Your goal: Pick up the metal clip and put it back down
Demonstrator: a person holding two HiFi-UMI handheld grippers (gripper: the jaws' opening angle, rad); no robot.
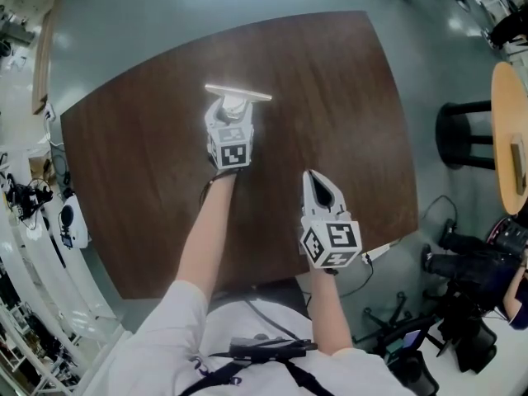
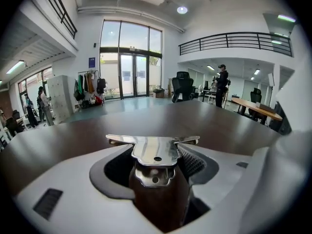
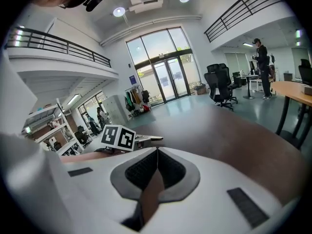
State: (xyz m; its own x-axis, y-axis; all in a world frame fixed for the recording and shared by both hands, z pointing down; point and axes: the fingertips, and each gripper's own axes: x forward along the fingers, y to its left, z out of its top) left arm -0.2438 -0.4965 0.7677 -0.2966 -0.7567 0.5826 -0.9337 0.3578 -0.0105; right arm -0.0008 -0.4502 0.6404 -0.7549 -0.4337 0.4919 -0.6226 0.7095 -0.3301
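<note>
Dark brown wood forms the table, which fills the centre of the head view above a grey-green floor.

Left side. The left claw reaches out over the middle of the table at the end of a bare left forearm. In the left gripper view its jaws stand apart with the metal clip between them. The clip's polished lever plate lies flat in the gap, and its two side edges meet the dark pads on either side. The left claw is therefore clenched on the metal clip. The long bar of the clip runs crosswise just past the jaw tips. In the head view this bar shows as a pale strip lying square across the front of the claw. Neither view shows whether the clip rests on the table or hangs just clear of it.

Right side. The right claw is nearer the person, over the front right part of the table, and well apart from the left claw and the clip. In the right gripper view its jaws are pressed together along a single seam, with nothing between them. That view also shows the left claw and the clip's bar off to its left.

Far right. A black stool stands on the floor beside the table. The edge of a round pale tabletop lies just beyond it. Dark camera gear sits on the floor nearer the person.
</note>
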